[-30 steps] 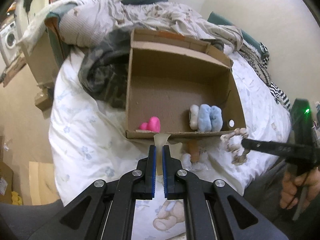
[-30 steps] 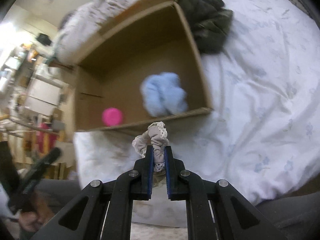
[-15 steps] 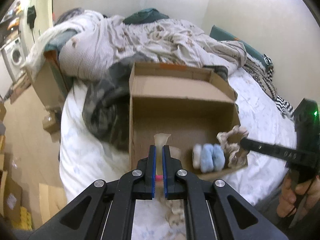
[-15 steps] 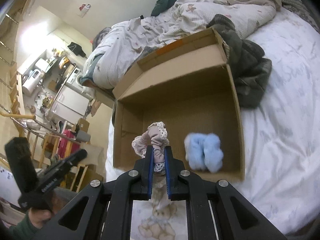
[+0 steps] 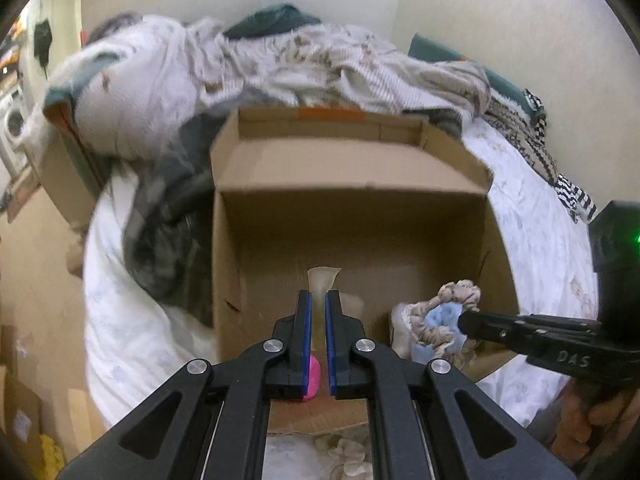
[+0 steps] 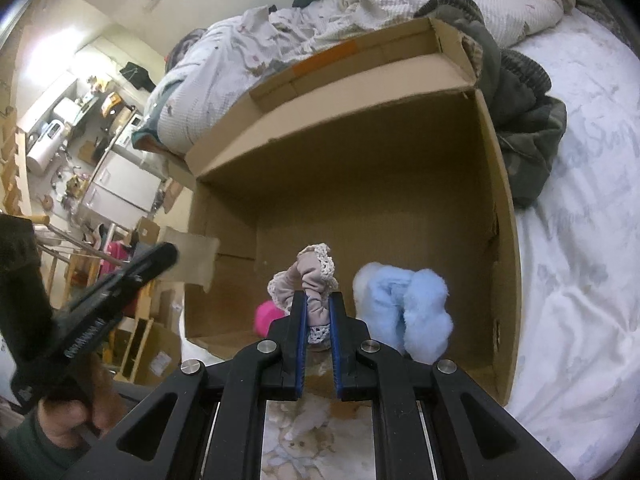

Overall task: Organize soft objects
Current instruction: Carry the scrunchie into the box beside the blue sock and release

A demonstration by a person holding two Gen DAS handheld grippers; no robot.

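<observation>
Left wrist view first: the left gripper [image 5: 318, 298] is clamped on a thin pale cloth piece [image 5: 322, 280] that sticks up between its blue pads, and it hangs over the open cardboard box [image 5: 348, 216] sitting on the bed [image 5: 532, 224]. Low between the fingers peeks a pink soft object [image 5: 311, 376], lying inside the box near its front wall. Over at the right, the right gripper [image 5: 464, 322] reaches into the box with a beige lace-trimmed scrunchie [image 5: 432, 312] pinched at its tip, right up against a fluffy blue soft object [image 5: 444, 316] showing through the loop. A crumpled quilt [image 5: 280, 64] is piled behind the box, and a dark garment [image 5: 168, 236] lies beside its left wall. Now the right wrist view: the right gripper [image 6: 318, 300] is closed tight on the scrunchie [image 6: 310, 276], which stands up between the pads above the box floor. Just to its right rests the blue soft object [image 6: 408, 308], down inside the box [image 6: 400, 160] close to the right wall; the pink one [image 6: 266, 314] sits left of the scrunchie, partly hidden behind the finger. The left gripper [image 6: 168, 252] comes in from the left with the pale cloth piece [image 6: 192, 256] at its tip, by the box's left wall. The dark garment [image 6: 528, 128] lies on the bed [image 6: 580, 240] outside the right wall.
</observation>
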